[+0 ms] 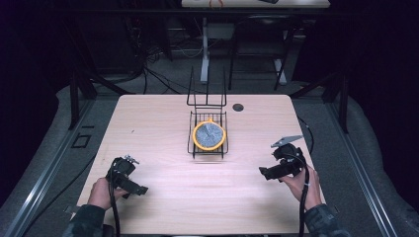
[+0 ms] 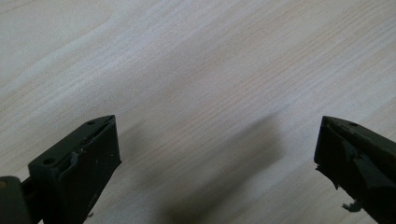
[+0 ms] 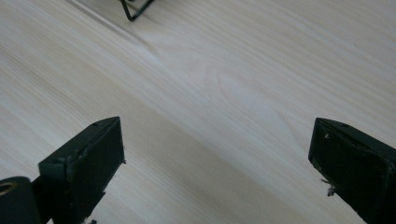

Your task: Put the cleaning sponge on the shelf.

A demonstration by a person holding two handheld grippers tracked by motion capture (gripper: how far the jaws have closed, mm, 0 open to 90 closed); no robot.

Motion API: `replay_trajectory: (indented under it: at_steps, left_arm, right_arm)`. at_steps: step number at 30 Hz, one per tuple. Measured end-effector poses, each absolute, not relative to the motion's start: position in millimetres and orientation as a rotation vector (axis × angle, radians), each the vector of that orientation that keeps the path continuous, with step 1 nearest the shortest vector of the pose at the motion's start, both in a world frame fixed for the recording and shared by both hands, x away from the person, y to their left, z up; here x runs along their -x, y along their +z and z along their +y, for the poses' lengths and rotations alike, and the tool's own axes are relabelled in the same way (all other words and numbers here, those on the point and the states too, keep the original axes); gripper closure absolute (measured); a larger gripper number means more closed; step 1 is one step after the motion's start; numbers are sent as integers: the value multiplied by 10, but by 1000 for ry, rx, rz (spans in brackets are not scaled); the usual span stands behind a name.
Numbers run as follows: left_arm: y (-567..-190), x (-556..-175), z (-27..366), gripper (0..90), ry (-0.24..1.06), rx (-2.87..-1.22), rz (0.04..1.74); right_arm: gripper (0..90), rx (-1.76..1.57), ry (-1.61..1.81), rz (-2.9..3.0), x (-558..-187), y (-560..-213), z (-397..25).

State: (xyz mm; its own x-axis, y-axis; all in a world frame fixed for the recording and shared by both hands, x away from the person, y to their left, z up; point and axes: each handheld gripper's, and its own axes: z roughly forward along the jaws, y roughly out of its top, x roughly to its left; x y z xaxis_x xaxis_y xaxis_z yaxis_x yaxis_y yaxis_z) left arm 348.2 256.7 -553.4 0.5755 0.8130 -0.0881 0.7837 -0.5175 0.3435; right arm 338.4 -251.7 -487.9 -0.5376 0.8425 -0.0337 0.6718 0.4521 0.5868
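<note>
A black wire rack (image 1: 207,132) stands in the middle of the light wooden table (image 1: 158,123). In it lies a round grey plate with an orange rim (image 1: 209,136). My left gripper (image 1: 142,190) is held low at the table's front left, and its own view has its jaws wide apart over bare wood (image 2: 217,158). My right gripper (image 1: 263,173) is held at the front right, pointing left toward the rack. Its jaws also stand wide apart with nothing between them (image 3: 217,158), and a corner of the rack (image 3: 135,9) shows at the top of that view.
A small dark round hole (image 1: 238,107) sits in the table behind the rack, to its right. The rack's tall wire handle (image 1: 206,89) rises at its far side. Beyond the table are desk legs and cables on a dark floor.
</note>
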Motion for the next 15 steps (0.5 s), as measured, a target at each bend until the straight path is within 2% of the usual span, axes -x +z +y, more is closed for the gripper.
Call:
replay_trajectory:
  at_steps: [15]
  left_arm:
    - [-5524, -3505, 2559, 3, 115, -2464, 1286]
  right_arm:
    - [34, -1435, 584, 2414, -3176, -5252, -2867]
